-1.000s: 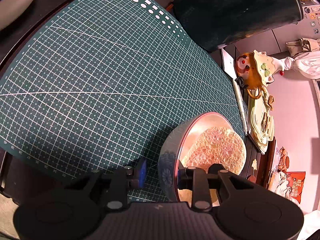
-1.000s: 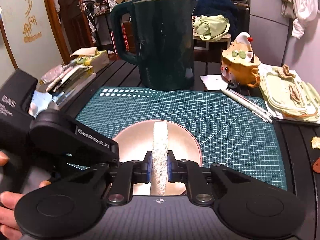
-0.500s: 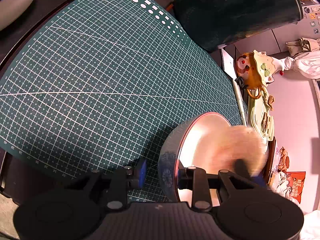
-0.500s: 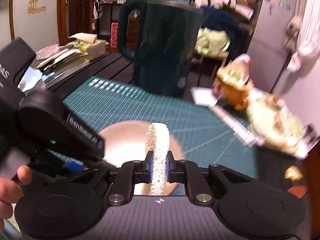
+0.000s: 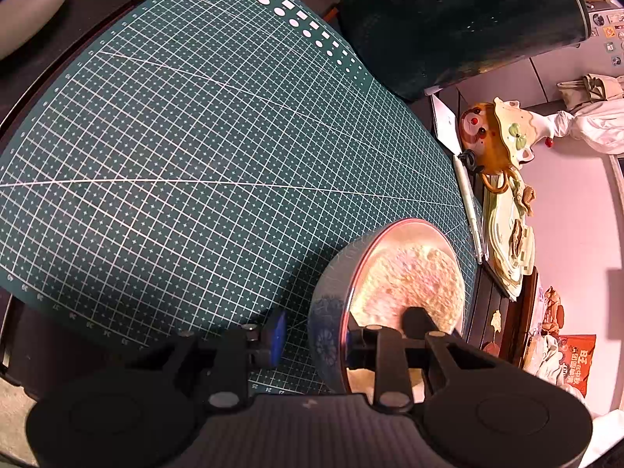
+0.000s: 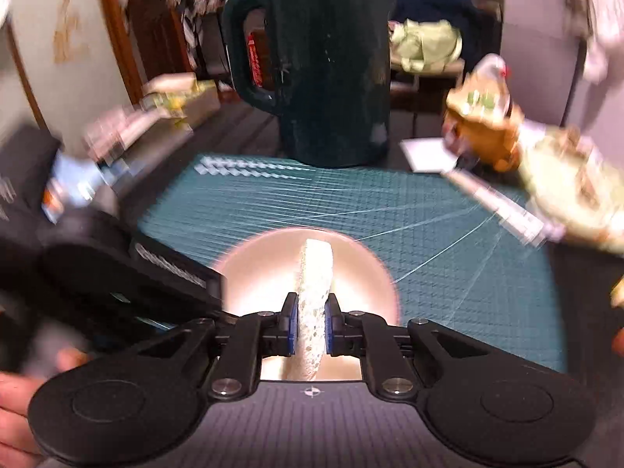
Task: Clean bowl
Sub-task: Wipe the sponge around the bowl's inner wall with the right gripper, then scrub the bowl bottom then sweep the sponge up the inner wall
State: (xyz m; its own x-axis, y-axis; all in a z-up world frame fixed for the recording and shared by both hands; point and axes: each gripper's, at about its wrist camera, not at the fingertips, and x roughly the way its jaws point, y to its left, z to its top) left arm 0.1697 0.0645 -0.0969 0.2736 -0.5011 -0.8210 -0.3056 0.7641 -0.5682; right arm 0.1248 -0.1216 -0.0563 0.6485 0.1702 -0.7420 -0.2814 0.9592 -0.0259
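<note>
A round bowl point(image 5: 331, 304) with a blue patterned outside and a pale inside stands on the green cutting mat point(image 5: 195, 156). My left gripper point(image 5: 312, 335) is shut on the bowl's rim, one finger outside and one inside. A pale round sponge point(image 5: 413, 284) lies inside the bowl. In the right wrist view my right gripper point(image 6: 311, 323) is shut on the sponge point(image 6: 314, 288), held on edge inside the bowl point(image 6: 265, 269). The left gripper's black body point(image 6: 117, 284) shows at the bowl's left.
A tall dark green jug point(image 6: 327, 78) stands at the mat's far edge. A ceramic figurine point(image 6: 483, 124), pens point(image 6: 495, 199) and a pale green tray point(image 6: 573, 191) lie at the right. Papers point(image 6: 163, 105) are piled at the left.
The sponge swept to the bowl's right side and came back into the middle. The right wrist view is blurred with motion. The left gripper and bowl have not moved.
</note>
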